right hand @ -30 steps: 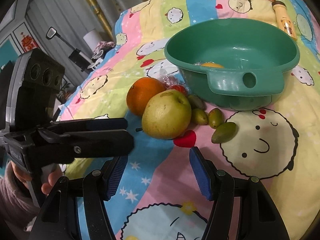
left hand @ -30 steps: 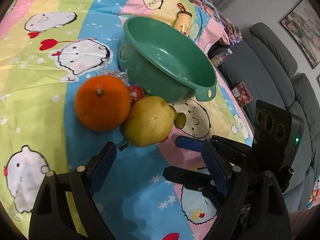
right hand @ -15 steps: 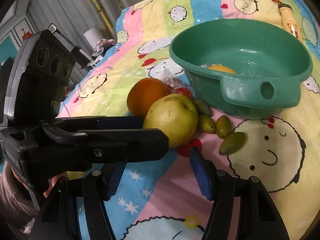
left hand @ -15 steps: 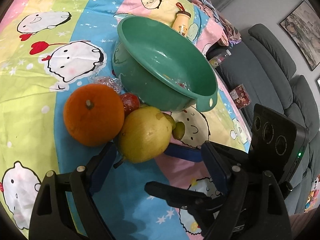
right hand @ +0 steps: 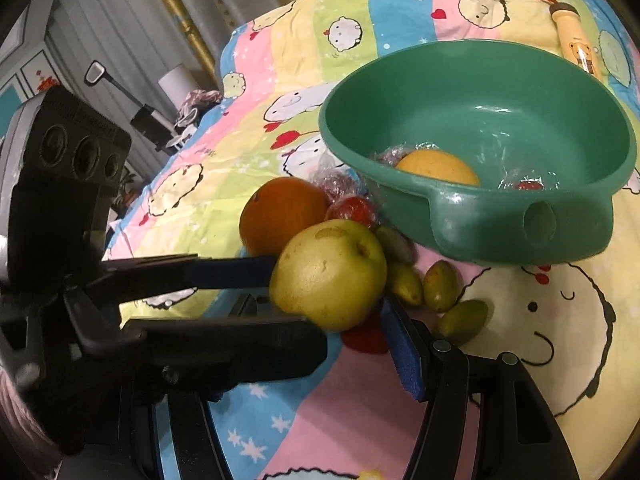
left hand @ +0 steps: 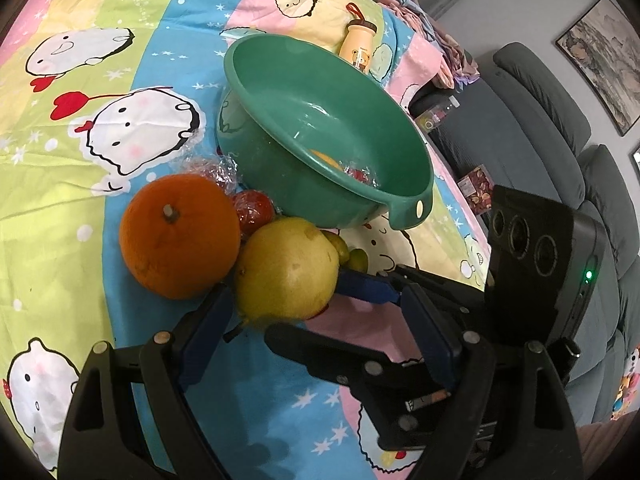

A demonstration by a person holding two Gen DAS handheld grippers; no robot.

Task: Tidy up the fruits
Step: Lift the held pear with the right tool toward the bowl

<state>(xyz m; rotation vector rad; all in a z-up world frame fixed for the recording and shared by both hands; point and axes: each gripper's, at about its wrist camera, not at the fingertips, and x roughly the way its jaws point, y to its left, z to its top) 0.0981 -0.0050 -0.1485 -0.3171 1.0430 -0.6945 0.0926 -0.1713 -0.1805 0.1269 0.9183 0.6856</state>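
Observation:
A yellow-green pear [left hand: 286, 268] [right hand: 328, 274] lies on the cartoon-print cloth beside an orange [left hand: 180, 236] [right hand: 284, 212]. A wrapped red fruit [left hand: 254, 208] [right hand: 352, 208] sits behind them, and several small green fruits [right hand: 440, 284] lie to the pear's right. The green basin [left hand: 372, 196] [right hand: 480, 236] holds a yellow fruit [right hand: 438, 168] and a wrapped red one [right hand: 528, 185]. My left gripper [left hand: 316, 320] is open with its fingers either side of the pear. My right gripper [right hand: 320, 320] is open just below the pear; its left finger is hidden behind the left gripper.
A yellow cartoon bottle [left hand: 358, 42] [right hand: 576, 42] lies on the cloth behind the basin. A grey sofa [left hand: 560, 128] stands past the table's right edge, with snack packets on it. Crumpled clear wrap [left hand: 208, 168] lies by the orange.
Both grippers have moved forward to the pear. The left gripper's fingers now bracket it, and the two grippers cross in front of each other.

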